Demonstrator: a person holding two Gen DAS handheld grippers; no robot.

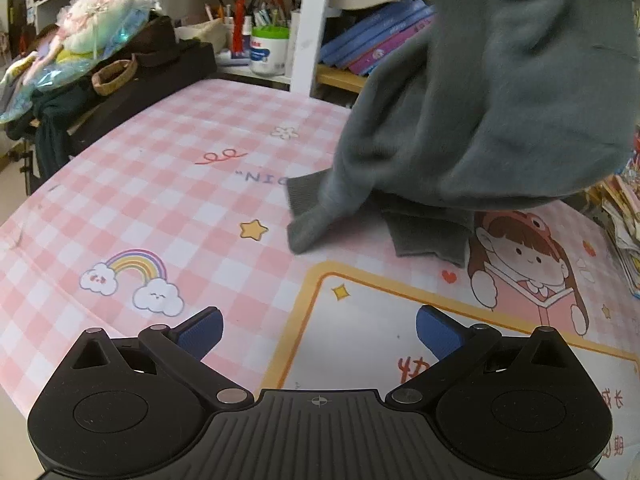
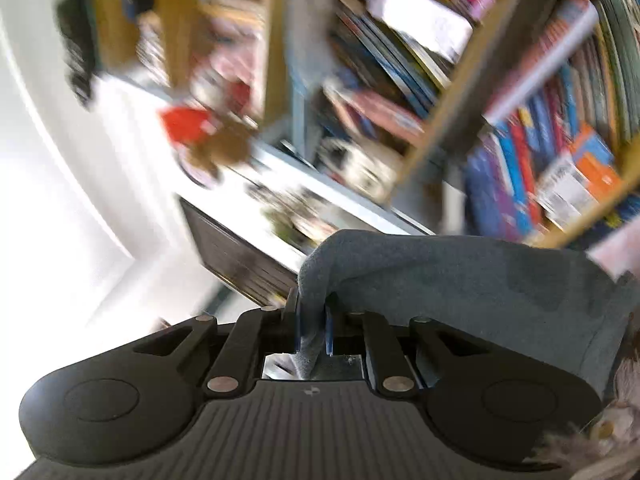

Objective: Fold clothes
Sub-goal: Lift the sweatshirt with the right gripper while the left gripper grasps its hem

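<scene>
Right gripper [image 2: 312,320] upturned, clamping sweater [image 2: 460,280].

Left gripper [image 1: 319,334] angled downward with jaws spread wide; right gripper [image 2: 313,328] tilted up, jaws clamped

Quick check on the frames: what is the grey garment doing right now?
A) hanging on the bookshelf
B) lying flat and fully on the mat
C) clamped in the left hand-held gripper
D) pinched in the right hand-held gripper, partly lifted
D: the right hand-held gripper has its jaws closed on a fold of the grey garment, which hangs above the pink checked mat with its cuffs still touching; the left hand-held gripper is open and empty.
</scene>
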